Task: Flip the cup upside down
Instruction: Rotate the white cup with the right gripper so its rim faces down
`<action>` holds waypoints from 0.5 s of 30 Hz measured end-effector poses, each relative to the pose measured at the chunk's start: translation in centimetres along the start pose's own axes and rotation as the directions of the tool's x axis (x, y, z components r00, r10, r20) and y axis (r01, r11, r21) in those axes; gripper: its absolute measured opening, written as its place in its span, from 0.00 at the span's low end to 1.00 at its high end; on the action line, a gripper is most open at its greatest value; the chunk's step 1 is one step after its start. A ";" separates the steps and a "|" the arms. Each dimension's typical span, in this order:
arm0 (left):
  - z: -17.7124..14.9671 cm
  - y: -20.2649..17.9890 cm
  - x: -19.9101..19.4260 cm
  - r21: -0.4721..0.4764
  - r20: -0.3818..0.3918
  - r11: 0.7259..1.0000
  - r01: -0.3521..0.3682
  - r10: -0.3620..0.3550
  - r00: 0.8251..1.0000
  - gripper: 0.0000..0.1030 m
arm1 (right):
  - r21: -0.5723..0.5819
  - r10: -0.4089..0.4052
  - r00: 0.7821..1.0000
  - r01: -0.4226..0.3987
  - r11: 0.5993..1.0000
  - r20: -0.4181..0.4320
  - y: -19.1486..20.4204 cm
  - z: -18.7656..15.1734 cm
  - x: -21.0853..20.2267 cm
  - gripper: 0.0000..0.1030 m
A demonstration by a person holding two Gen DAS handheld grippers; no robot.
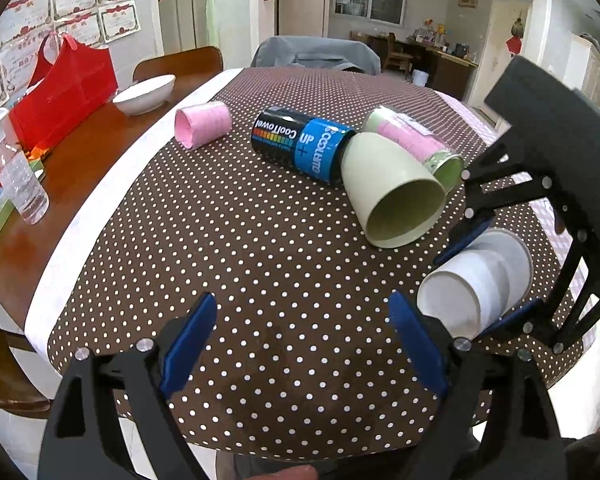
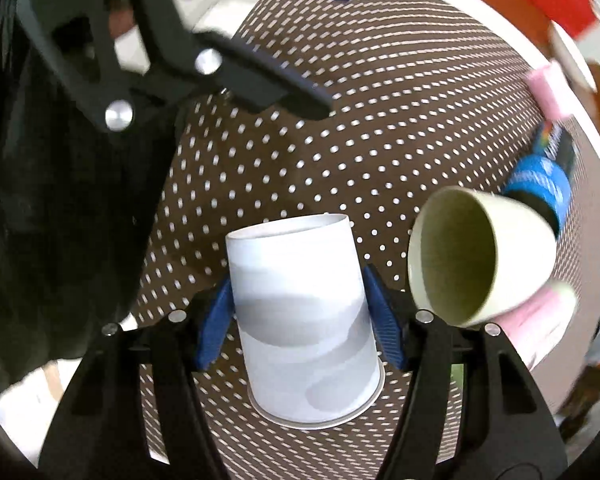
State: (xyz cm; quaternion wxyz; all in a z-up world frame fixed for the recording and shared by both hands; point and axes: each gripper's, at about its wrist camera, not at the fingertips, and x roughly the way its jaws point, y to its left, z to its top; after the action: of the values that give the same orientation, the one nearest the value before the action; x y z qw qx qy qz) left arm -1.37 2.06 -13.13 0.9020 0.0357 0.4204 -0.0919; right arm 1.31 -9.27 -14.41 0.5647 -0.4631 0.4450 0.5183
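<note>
A white paper cup (image 2: 304,320) is held between the blue pads of my right gripper (image 2: 300,316), base pointing away from the camera, rim toward it. In the left wrist view the same cup (image 1: 476,280) hangs tilted over the dotted cloth, in my right gripper (image 1: 488,268) at the right. My left gripper (image 1: 300,344) is open and empty above the near part of the table. It also shows in the right wrist view (image 2: 332,40) at the top left, blurred.
A pale green cup (image 1: 392,192) lies on its side against a black and blue canister (image 1: 300,142). A pink cup (image 1: 202,124) and a pink and green tube (image 1: 416,140) lie nearby. A white bowl (image 1: 146,94), red bag (image 1: 64,92) and water bottle (image 1: 16,172) stand at the left.
</note>
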 end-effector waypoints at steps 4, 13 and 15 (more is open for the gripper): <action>0.5 -0.3 -0.3 0.026 0.017 1.000 0.010 -0.011 1.000 0.84 | 0.168 0.003 0.994 -0.022 0.985 0.112 -2.1 -2.0 -1.5 0.60; 0.9 -1.2 -1.6 0.095 0.065 0.994 0.047 -0.054 0.996 0.84 | 0.591 -0.096 0.917 -0.166 0.789 0.387 -4.0 -7.0 -3.9 0.60; 0.9 -1.5 -1.9 0.113 0.075 0.992 0.057 -0.065 0.995 0.84 | 0.680 -0.150 0.882 -0.226 0.698 0.446 -4.2 -8.4 -4.1 0.60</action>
State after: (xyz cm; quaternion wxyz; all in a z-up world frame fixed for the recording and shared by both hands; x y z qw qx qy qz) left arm -2.16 0.75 -11.08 0.9113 0.0689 0.3795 -0.1439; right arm 5.03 -18.43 -11.58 0.7783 -0.0578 0.4703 0.4121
